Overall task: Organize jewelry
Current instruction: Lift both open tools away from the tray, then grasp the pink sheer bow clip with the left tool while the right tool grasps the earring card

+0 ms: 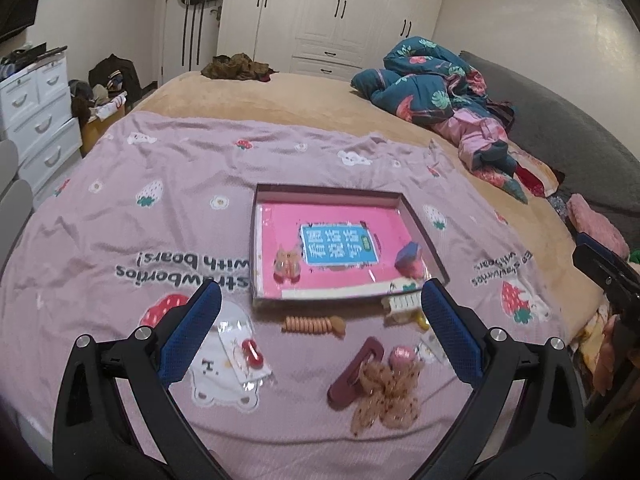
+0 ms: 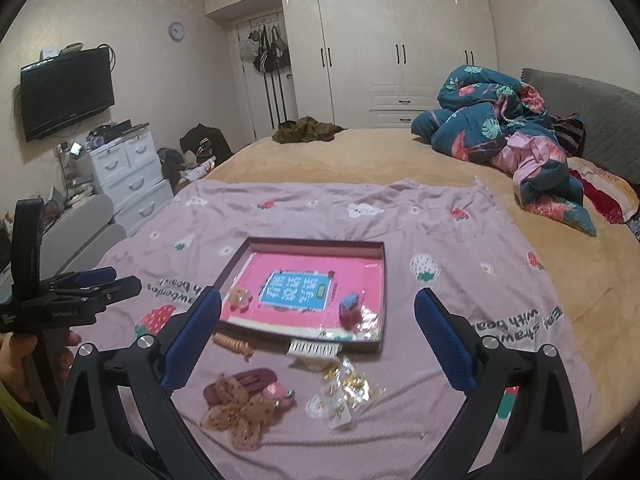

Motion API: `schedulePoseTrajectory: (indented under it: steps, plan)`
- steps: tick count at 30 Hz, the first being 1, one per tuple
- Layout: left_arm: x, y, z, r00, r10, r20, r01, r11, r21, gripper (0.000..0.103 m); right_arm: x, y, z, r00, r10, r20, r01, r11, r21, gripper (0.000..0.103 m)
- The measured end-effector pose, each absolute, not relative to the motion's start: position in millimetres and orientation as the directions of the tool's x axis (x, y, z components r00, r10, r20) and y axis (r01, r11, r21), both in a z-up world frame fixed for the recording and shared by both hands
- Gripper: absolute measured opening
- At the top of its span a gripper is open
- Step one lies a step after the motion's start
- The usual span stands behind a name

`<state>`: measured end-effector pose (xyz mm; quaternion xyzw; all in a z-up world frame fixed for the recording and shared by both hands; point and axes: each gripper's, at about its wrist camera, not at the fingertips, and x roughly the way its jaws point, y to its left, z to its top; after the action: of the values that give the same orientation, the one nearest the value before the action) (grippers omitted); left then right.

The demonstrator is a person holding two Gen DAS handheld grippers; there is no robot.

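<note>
Two grippers, both spread wide and holding nothing: my left gripper (image 1: pixel 320 332) hangs over the near pile and the right gripper (image 2: pixel 318 340) does the same a bit to the side. Nearest to me on the pink sheet (image 1: pixel 120 220) is the frilly scrunchie (image 1: pixel 386 396) lying partly over the maroon clip (image 1: pixel 356 372), touching a little pink bead thing (image 1: pixel 402 356), so I'd say don't grab there first, you'd drag all three. The carded red earrings (image 1: pixel 250 356) sit apart on the left, flat in plastic, and I'd judge that an easier pick for the left if I come in low and pinch the card edge. On the right side the crinkly bags (image 2: pixel 340 396) of gold bits look slippery, so squeeze the bunched part. Further out, the spiral tie (image 1: pixel 314 324) and white comb (image 1: pixel 400 304) lie just beside the tray (image 1: pixel 256 248) wall, a short hop. The tray already holds a bear charm (image 1: pixel 286 266) and a blue-and-pink piece (image 1: pixel 408 260), so drop new stuff on the bare pink middle, not on top of those.
</note>
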<state>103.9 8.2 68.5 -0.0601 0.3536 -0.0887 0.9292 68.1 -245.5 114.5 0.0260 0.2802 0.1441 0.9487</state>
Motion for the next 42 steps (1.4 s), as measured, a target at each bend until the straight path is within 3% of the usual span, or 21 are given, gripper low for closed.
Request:
schedulePoseTrajectory:
  steps: [15, 22, 25, 31, 42]
  plan:
    - [76.3, 5.0, -8.2, 0.627, -0.195, -0.754, 0.133, 0.981, -0.143, 0.093, 36.3, -236.9, 30.4, 0.692, 0.251, -0.676, -0.258, 0.962, 0.092, 0.097]
    - [66.1, -15.0, -40.5, 0.541, -0.270, -0.797, 0.198, 0.961, -0.191, 0.071, 37.5, -238.8, 1.9, 0.646, 0.245, -0.722, -0.260, 0.961, 0.094, 0.096]
    - [63.5, -27.4, -51.1, 0.505, -0.301, -0.809, 0.226, 0.951, -0.213, 0.066, 41.6, -240.6, -7.3, 0.634, 0.239, -0.735, -0.260, 0.961, 0.088, 0.094]
    - [63.9, -56.7, -63.3, 0.460, -0.342, -0.820, 0.287, 0.931, -0.227, 0.064, 54.5, -246.8, -29.3, 0.595, 0.238, -0.768, -0.258, 0.961, 0.098, 0.080]
    - [77.7, -92.8, -86.8, 0.411, -0.332, -0.849, 0.317, 0.925, -0.209, 0.062, 84.1, -258.1, -60.6, 0.516, 0.291, -0.806, -0.269, 0.948, 0.169, 0.045]
